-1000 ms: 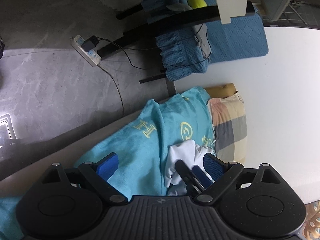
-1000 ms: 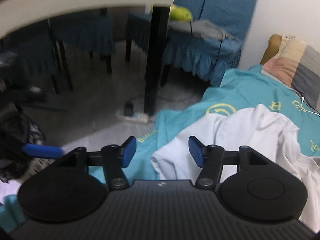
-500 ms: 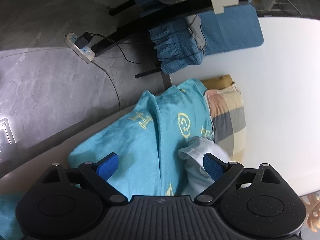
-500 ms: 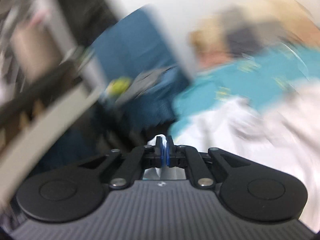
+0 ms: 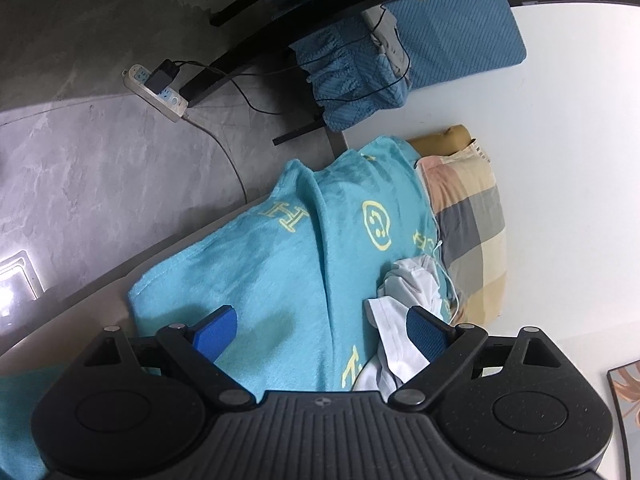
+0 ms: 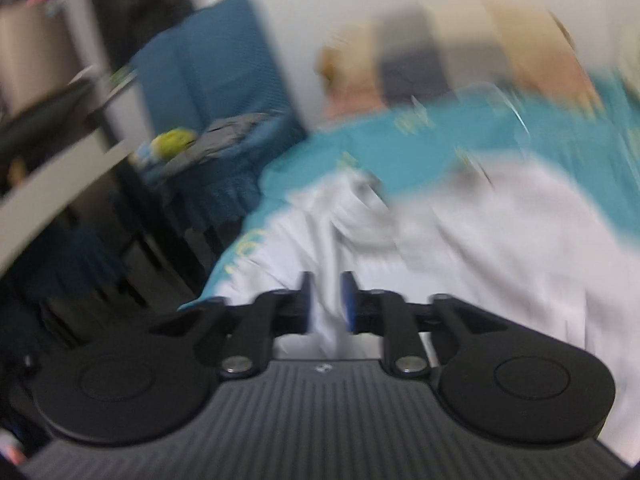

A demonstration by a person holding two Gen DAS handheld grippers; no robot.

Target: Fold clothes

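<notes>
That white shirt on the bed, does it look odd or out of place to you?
Yes. The white shirt lies crumpled in a heap on the turquoise blanket, beside the checked pillow, not flat or folded. Nothing looks spilled or damaged.

Both tools look alike. The left gripper (image 5: 320, 332) has a black ribbed body along the bottom of the frame, two round speckled black discs at its lower corners, angular black arms with silver screws, and blue textured pads. The right gripper (image 6: 326, 300) shows the same parts.
</notes>
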